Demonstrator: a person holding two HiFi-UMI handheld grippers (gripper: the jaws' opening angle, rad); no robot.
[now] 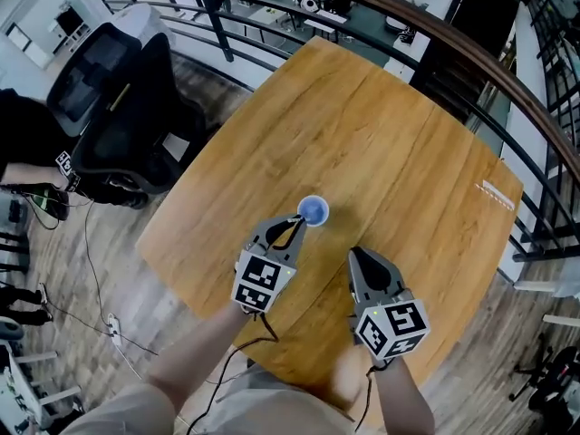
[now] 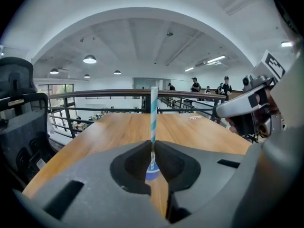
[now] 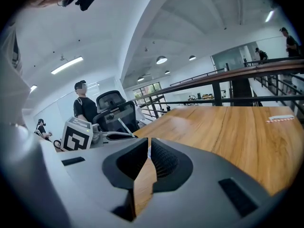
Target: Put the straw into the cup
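Observation:
A small blue cup (image 1: 314, 211) stands on the round wooden table (image 1: 381, 143), near its front. My left gripper (image 1: 297, 221) is just left of the cup and shut on a blue-and-white striped straw (image 2: 153, 113). The straw stands upright between the jaws, and its lower end reaches down to the cup (image 2: 152, 173), seen low through the jaw gap. My right gripper (image 1: 355, 254) hovers to the right of the cup, shut with nothing in it. In the right gripper view its jaws (image 3: 148, 148) meet over bare wood.
A torn paper wrapper (image 1: 496, 195) lies near the table's far right edge. A black office chair (image 1: 127, 107) stands off the table's left side. A dark railing (image 1: 471, 48) curves behind the table. Cables trail across the floor at the left.

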